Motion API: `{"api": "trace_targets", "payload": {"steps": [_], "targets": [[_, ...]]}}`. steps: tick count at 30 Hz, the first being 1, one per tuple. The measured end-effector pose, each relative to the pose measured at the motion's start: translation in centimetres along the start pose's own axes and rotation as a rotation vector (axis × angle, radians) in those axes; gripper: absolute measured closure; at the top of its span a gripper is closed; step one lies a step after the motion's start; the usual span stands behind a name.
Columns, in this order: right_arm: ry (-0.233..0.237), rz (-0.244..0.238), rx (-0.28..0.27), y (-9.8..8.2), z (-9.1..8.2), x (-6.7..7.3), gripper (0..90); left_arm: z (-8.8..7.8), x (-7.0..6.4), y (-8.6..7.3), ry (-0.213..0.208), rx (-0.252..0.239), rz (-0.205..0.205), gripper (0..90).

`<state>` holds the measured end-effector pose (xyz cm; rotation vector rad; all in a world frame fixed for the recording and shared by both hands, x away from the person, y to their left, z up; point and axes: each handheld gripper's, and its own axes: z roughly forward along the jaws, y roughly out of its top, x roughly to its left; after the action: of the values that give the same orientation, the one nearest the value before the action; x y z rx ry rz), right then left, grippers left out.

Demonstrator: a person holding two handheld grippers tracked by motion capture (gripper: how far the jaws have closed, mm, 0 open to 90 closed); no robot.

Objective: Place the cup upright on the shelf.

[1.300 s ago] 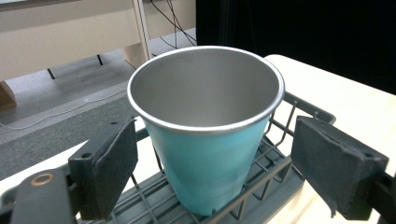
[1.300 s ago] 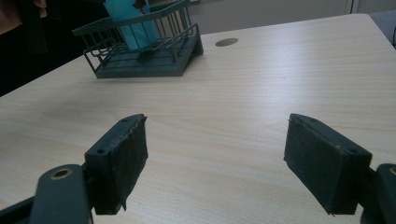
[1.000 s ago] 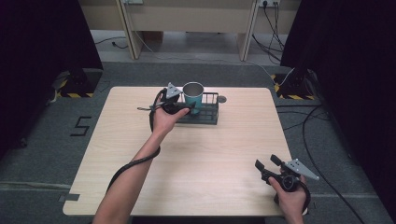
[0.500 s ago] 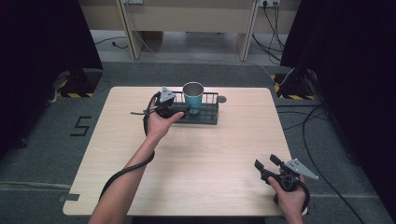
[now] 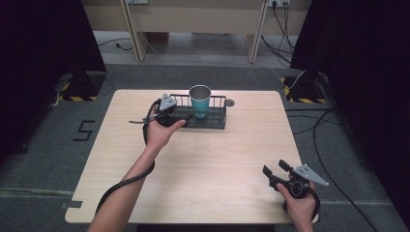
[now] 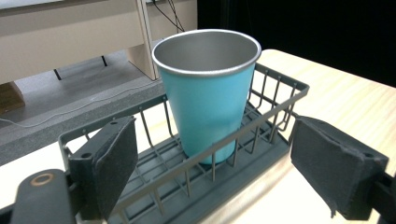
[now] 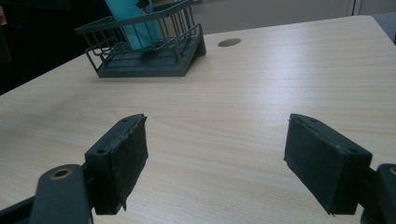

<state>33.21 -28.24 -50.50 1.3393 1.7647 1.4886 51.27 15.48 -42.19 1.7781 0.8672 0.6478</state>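
A teal metal cup [image 5: 199, 100] stands upright in a dark wire basket [image 5: 215, 118] at the far middle of the table. My left gripper [image 5: 173, 112] is at the basket's left end, open, with nothing between its pads. From the left gripper view the cup [image 6: 208, 93] is straight ahead inside the basket [image 6: 275, 105], beyond the open left gripper [image 6: 224, 172]. My right gripper [image 5: 273, 167] hovers near the table's front right corner, open and holding nothing. The right gripper view looks past the open right gripper [image 7: 215, 158] across bare wood to the basket [image 7: 140, 60] and cup [image 7: 126, 18].
The light wooden table [image 5: 217, 159] has a small round hole [image 5: 229, 102] just right of the basket. Cables lie on the grey floor [image 5: 338, 130] to the right. Dark curtains flank both sides.
My left gripper has drawn back to the left, from beside the cup to the basket's left end. The right gripper has stayed in place.
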Motion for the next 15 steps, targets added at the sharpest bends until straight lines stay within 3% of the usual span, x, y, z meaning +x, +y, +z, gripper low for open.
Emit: {"api": "trace_targets", "payload": {"steps": [7,15], "targets": [[-0.004,-0.002,0.001,0.0,-0.1,0.0,22.0,-1.8,0.7,-0.9,0.016,-0.001,0.003,14.3],[-0.009,-0.001,0.006,-0.1,-0.2,0.0,21.8,-4.3,1.4,-2.4,0.017,-0.008,-0.023,14.4]]}}
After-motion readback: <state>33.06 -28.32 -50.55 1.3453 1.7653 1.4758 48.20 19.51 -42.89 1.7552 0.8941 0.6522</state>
